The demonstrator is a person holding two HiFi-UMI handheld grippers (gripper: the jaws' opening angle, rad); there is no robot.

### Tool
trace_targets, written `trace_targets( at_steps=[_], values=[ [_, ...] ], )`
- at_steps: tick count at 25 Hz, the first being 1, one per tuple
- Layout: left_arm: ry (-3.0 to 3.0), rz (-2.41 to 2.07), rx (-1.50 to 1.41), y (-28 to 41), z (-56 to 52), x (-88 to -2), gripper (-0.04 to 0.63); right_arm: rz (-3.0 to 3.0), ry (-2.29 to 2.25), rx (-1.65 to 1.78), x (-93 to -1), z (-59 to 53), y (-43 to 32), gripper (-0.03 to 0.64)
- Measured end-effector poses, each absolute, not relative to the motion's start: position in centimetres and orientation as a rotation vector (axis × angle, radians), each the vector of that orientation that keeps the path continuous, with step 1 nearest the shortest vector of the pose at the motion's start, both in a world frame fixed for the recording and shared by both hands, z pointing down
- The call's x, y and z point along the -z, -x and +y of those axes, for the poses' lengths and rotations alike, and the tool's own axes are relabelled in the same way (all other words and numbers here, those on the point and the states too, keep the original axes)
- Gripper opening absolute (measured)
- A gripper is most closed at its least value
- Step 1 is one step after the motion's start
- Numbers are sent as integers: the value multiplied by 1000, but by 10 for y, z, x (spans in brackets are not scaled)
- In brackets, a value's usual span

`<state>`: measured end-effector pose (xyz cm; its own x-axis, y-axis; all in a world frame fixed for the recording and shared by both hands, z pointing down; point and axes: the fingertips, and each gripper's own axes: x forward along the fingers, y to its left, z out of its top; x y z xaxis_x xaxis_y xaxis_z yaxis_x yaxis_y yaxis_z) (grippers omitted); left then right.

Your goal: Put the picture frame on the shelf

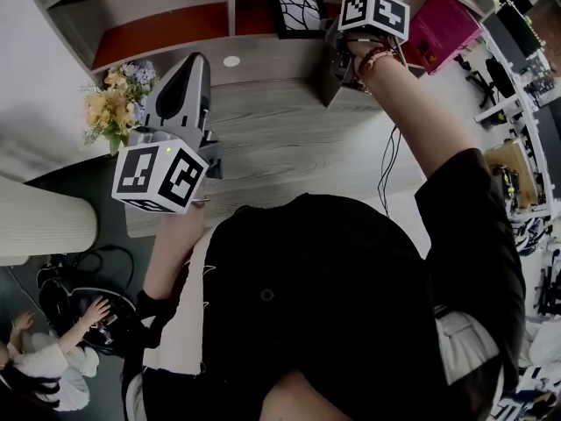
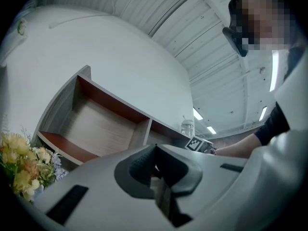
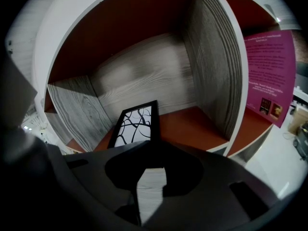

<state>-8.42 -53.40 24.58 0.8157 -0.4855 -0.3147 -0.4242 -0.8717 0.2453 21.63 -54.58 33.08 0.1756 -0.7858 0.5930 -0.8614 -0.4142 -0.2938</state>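
Currently right gripper (image 3: 154, 143) is clamped on the near edge of the picture frame (image 3: 136, 126), inside the shelf (image 3: 211, 81) compartment; left gripper (image 2: 156, 146) closed, empty; releasing before the frame leans back could topple it out.

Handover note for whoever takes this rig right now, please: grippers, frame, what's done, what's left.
Left gripper: shut, empty, apart from the shelf.
Right gripper: jaws closed on the near edge of the black-framed picture with a branch pattern.
Frame: inside the grey wood shelf compartment with the red floor; whether it rests on that floor I cannot tell.
Done: frame brought into the shelf.
Left: set it down steady, release, pull back.
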Motion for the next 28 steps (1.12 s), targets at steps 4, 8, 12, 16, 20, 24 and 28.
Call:
trace_targets(
  at_steps=[4, 8, 12, 16, 20, 24, 28],
  values=[
    [-2838, -718, 559, 85, -533, -246, 11, -1635, -2324, -1074, -332, -545, -216, 80],
    [-2835, -722, 554, 85, -533, -248, 11, -1633, -2323, -1090, -333, -544, -217, 80],
    [-2831, -726, 554, 86, -535, -249, 11, -1642, -2310, -1117, -332, -546, -217, 83],
    [-2829, -729, 555, 86, -536, -250, 11, -1657, -2299, -1136, -332, -546, -216, 83],
    [-2830, -723, 554, 83, -537, -250, 11, -1661, -2283, -1120, -332, -545, -216, 80],
    [-2832, -721, 555, 82, -537, -251, 11, -1662, -2279, -1123, -333, -545, -215, 80],
    [-2830, -716, 544, 80, -536, -253, 11, -1643, -2303, -1134, -333, -544, -216, 81]
  ],
)
